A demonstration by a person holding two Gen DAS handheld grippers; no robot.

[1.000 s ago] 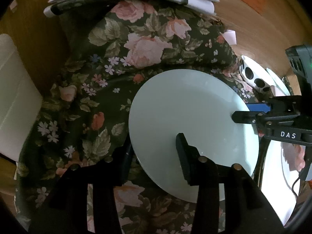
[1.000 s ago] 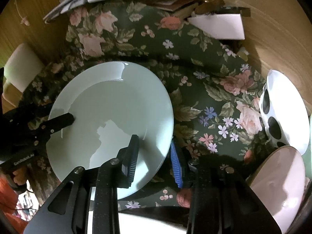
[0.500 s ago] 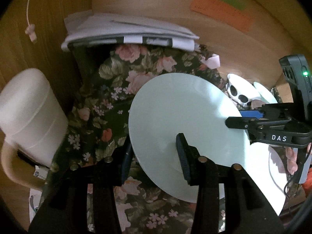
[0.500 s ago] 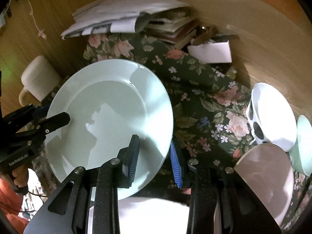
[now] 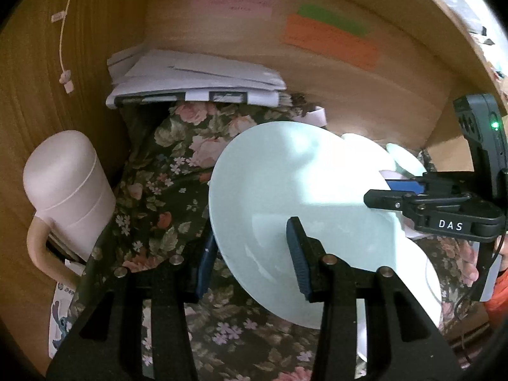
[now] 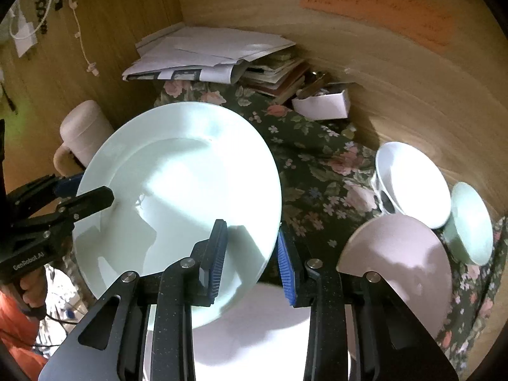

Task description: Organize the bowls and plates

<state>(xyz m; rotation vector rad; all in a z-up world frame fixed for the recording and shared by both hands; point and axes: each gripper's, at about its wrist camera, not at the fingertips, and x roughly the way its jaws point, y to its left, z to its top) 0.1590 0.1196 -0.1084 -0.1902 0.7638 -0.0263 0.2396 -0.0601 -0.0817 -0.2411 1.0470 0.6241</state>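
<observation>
A large pale green plate (image 5: 301, 197) (image 6: 177, 190) hangs tilted above the floral cloth (image 5: 165, 197), held at two opposite edges. My left gripper (image 5: 250, 260) is shut on its near rim, one pad above the plate and one below. My right gripper (image 6: 250, 260) is shut on the opposite rim in the same way. Each gripper shows in the other's view: the right gripper (image 5: 381, 190) at the plate's right edge, the left gripper (image 6: 85, 190) at its left edge. A white plate (image 6: 263, 333) lies under the lifted one.
A pink plate (image 6: 400, 263), a white bowl with black spots (image 6: 412, 184) and a pale green bowl (image 6: 473, 222) sit at the right. A pink lidded jug (image 5: 66, 190) stands left. Stacked papers (image 5: 197, 79) and a white box (image 6: 324, 104) line the wooden back wall.
Both grippers have risen with the green plate, which now hangs higher above the cloth. The jug, back wall and right-hand bowls have come into view.
</observation>
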